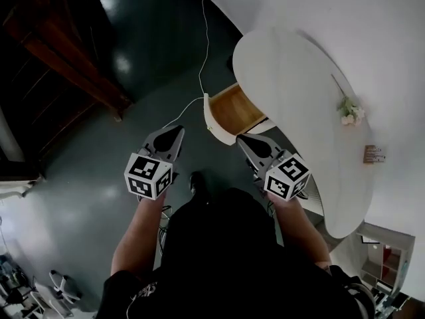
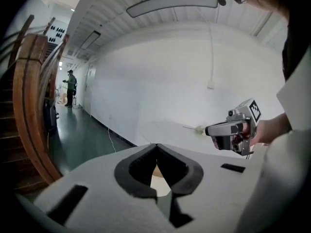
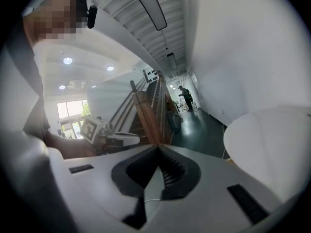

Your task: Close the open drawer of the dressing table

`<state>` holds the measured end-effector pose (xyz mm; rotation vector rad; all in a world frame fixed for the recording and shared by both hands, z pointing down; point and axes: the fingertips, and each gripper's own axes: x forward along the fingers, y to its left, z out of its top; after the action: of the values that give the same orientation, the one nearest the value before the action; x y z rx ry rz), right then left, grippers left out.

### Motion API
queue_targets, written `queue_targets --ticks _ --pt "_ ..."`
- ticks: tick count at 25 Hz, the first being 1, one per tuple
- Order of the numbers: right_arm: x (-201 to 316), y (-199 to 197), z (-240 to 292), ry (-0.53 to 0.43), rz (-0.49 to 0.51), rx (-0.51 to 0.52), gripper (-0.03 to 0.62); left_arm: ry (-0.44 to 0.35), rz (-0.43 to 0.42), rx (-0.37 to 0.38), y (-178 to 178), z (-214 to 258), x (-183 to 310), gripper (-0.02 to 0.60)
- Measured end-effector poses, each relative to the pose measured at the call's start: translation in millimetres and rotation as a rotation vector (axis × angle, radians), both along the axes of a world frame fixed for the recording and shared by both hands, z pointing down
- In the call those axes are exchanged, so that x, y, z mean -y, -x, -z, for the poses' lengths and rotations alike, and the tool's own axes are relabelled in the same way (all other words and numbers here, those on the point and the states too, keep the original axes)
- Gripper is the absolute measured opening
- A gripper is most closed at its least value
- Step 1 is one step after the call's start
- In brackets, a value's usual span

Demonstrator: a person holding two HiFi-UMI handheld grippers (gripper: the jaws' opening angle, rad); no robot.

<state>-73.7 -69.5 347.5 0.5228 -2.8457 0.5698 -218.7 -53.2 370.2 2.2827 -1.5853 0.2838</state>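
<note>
**Drawer hanging open, both claws shut**

The left claw point(image 1: 174, 133) is pinched closed with its tips meeting and nothing between them. The right claw point(image 1: 244, 140) is the same, closed and empty. Just ahead, between the two and nearer the right one, the dressing table's drawer point(image 1: 232, 107) stands pulled out, showing a curved white front and a wood-coloured bottom. Beyond the right claw, a pale flower sprig point(image 1: 348, 110) lies on the white tabletop point(image 1: 292, 78). A small card point(image 1: 374, 154) sits there too, its print too small to read.

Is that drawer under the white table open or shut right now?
Open. In the head view the drawer juts out from under the white dressing table, with its wooden bottom exposed to the camera.
</note>
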Motion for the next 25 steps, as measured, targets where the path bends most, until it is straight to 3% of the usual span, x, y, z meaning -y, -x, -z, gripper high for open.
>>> queue_targets --ticks 9,19,25 --pt "21.4 0.8 -52.1 0.093 0.000 -0.049 0.006 0.120 -0.091 -0.048 -36.3 -49.1 34.8 0.009" --pt "17.9 7.4 -129.0 0.194 0.032 -0.146 0.006 0.207 -0.149 -0.089 -50.5 -125.5 50.4 0.009" --pt "13.7 16.9 -174.1 0.220 0.060 -0.168 0.006 0.232 -0.109 -0.084 -41.4 -181.3 61.1 0.009"
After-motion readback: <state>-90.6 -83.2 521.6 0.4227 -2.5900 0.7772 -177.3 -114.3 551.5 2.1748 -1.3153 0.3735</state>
